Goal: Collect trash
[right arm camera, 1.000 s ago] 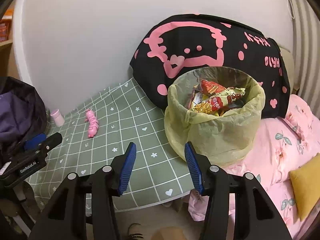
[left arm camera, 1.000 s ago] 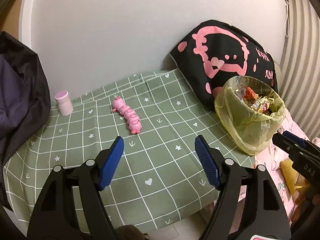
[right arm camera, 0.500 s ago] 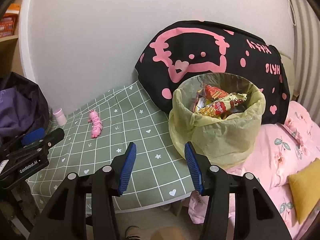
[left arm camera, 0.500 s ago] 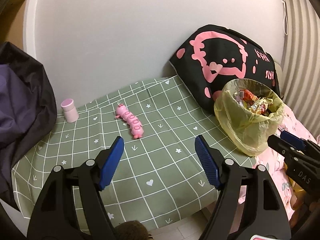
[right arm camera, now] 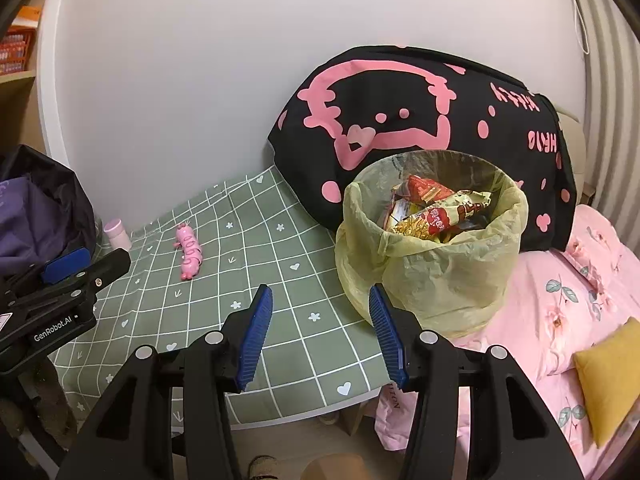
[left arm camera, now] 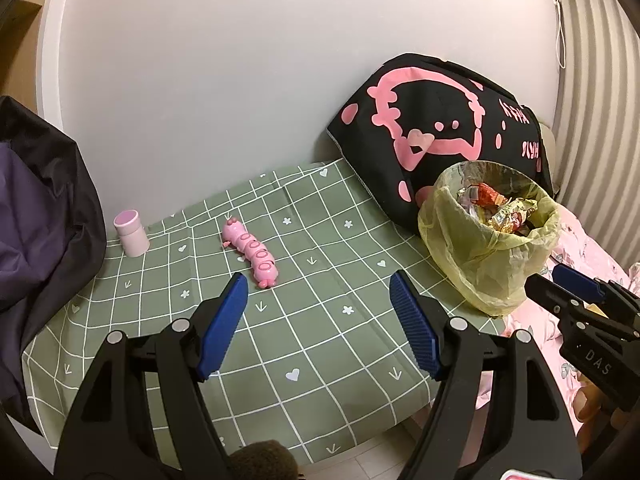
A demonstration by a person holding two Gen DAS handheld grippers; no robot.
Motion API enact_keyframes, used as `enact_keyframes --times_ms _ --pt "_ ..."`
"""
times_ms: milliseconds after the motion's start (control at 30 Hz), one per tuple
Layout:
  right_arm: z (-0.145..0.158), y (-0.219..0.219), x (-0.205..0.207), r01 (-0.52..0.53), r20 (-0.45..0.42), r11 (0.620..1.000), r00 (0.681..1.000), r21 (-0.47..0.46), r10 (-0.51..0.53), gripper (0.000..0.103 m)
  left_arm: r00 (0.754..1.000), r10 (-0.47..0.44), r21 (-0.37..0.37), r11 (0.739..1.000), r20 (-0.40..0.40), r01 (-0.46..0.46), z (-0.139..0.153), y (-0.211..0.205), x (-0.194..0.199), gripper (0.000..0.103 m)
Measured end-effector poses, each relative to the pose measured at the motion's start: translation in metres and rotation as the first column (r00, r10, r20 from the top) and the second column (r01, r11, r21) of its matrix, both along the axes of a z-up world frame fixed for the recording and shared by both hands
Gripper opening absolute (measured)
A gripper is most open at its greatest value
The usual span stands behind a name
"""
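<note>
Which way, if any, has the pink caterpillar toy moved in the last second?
No. The pink caterpillar toy lies on the same squares of the green checked cloth, still beside the pink bottle.

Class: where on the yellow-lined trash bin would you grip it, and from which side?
Grip the near rim of the trash bin from above, one finger inside, one outside. The bin stands upright and open-topped, and its body looks too wide to straddle.
</note>
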State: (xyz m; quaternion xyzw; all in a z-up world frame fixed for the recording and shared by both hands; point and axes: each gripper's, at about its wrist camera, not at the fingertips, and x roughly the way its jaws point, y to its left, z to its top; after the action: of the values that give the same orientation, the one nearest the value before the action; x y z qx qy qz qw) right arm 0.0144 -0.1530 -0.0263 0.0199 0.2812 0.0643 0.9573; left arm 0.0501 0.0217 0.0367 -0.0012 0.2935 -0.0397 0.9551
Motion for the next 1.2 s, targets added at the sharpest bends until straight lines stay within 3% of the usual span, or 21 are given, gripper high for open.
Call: enact_keyframes --times_ms 1200 --pt "0.0029 -0.0056 -0.0068 0.025 0.013 1.0 1.0 -0.006 -0.025 0.048 1.0 -0.014 -0.009 1.0 0.002 0.014 0.0031 -0.0051 -0.0045 0.07"
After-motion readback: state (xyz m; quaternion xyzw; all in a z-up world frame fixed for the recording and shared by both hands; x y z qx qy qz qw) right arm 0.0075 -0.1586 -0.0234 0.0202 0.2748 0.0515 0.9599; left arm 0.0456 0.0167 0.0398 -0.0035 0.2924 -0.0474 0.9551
